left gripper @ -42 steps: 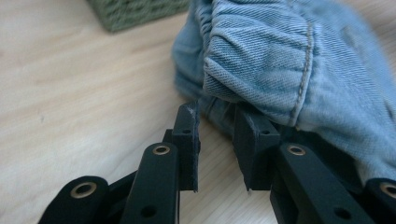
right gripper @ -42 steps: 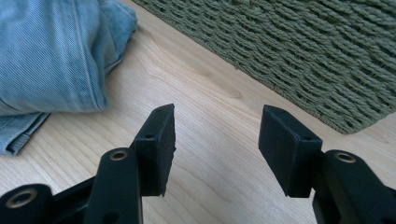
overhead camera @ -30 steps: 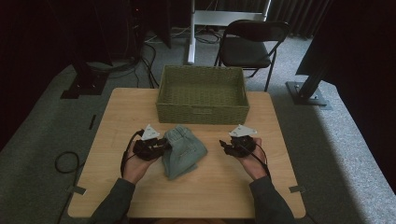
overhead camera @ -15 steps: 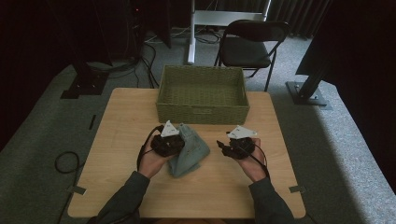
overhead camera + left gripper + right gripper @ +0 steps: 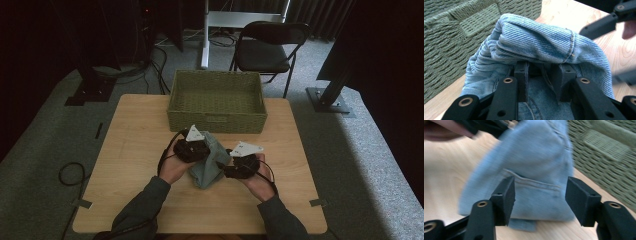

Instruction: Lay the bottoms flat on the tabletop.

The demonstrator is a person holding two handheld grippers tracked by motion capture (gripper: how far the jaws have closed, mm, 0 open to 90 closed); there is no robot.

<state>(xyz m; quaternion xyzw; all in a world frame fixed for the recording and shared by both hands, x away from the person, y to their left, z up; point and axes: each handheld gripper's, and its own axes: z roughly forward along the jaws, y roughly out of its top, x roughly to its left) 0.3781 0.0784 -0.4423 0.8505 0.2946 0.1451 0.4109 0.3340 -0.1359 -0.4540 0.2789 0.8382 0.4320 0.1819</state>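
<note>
Denim shorts [image 5: 209, 162], folded, sit on our desk [image 5: 135, 145] before the wicker basket [image 5: 216, 102]. Our left gripper [image 5: 541, 75] pinches a fold; our right gripper [image 5: 539, 197], just opening, stands empty beside them. Lifting one-sided could unfold the bundle.

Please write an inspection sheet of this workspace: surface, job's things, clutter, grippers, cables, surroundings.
Surface: wooden table, bare around the work.
Job's things: folded denim garment on the table, before the green woven basket, which looks empty.
Clutter: nothing seen.
Grippers: left gripper shut on a denim fold; right gripper open before the denim, its jaws just opening.
Cables: one trails from each gripper; more on the floor.
Surroundings: grey carpet, folding chair, dark stands.
</note>
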